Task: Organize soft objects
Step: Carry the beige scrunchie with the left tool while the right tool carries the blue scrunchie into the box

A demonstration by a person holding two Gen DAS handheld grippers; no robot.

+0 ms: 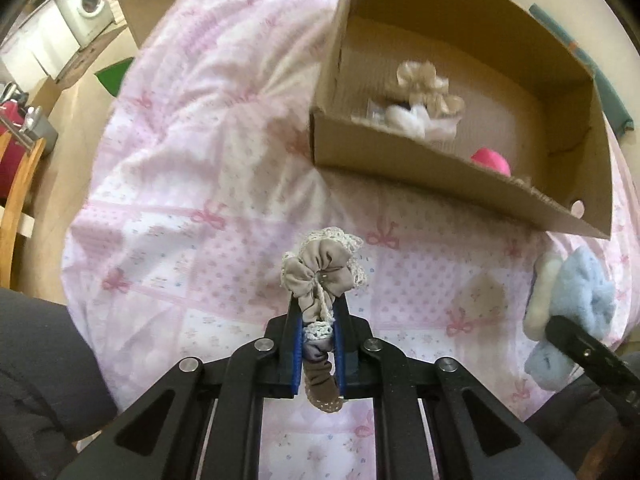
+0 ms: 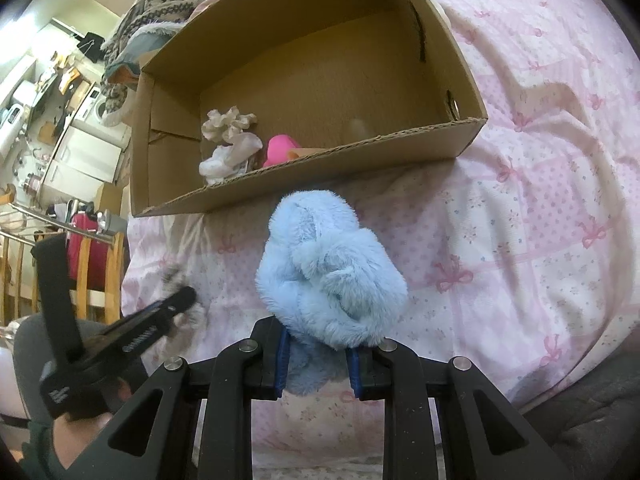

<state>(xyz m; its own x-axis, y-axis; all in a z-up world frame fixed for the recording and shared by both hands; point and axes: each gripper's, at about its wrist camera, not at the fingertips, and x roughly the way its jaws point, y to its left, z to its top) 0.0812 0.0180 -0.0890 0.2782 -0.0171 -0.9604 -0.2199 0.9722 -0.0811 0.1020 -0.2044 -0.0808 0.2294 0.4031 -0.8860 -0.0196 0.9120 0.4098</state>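
Two loads hang above the bed, left hand-held gripper clenching a taupe scrunchie, right hand-held gripper clenching a blue plush scrunchie, likely bound for the cardboard box.

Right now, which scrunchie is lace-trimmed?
The beige scrunchie in the left gripper has crochet lace edging; the fluffy blue one and the boxed beige one lack it.

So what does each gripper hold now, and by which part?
The left gripper pinches a beige lace-trimmed scrunchie across its band, its upper loop sticking out. The right gripper clamps a fluffy light-blue scrunchie by its lower edge.
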